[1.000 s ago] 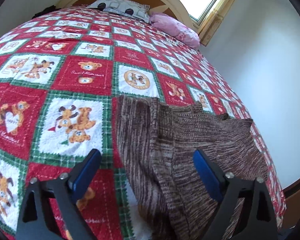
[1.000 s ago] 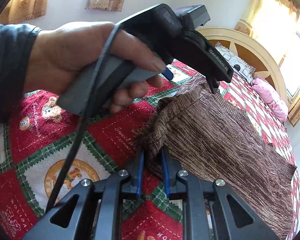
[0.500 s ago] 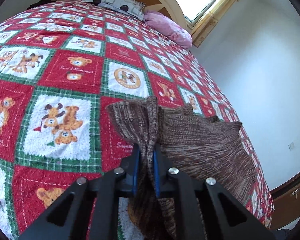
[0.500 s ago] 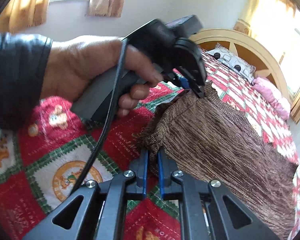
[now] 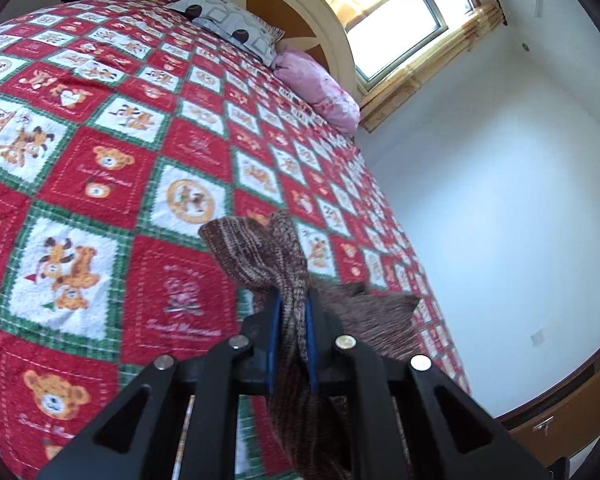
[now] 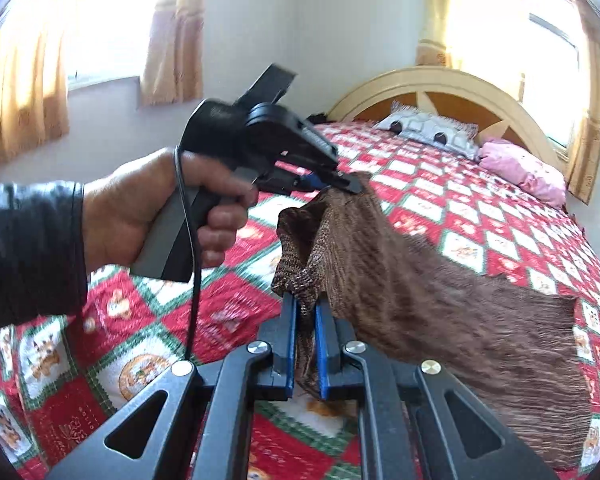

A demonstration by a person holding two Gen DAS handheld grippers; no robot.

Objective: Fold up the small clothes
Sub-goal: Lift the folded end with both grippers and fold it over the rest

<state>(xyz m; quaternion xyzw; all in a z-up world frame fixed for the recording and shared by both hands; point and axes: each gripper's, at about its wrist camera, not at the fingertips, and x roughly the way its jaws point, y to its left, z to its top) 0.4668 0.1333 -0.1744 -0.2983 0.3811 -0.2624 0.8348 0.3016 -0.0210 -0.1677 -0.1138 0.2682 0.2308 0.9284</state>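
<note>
In the left wrist view the left gripper [image 5: 291, 304] sits at lower centre of the frame, its jaws clenched on a bunched edge of the brown knitted garment [image 5: 268, 256], which rises in a fold above the blue pads and trails down toward the lower right over the bed [image 5: 100, 184] with its red, green and white teddy-bear quilt. In the right wrist view the right gripper [image 6: 306, 312] at bottom centre likewise has its jaws clamped on a corner of that garment, lifted off the quilt; the cloth stretches from there to the other gripper at frame centre, held by a hand [image 6: 148, 216] in a dark sleeve [image 6: 28, 248], and its far end drapes onto the quilt at the right. A patterned pillow [image 6: 428, 128] and a pink pillow [image 6: 524, 168] lie against the headboard [image 6: 440, 84] at upper right.
</note>
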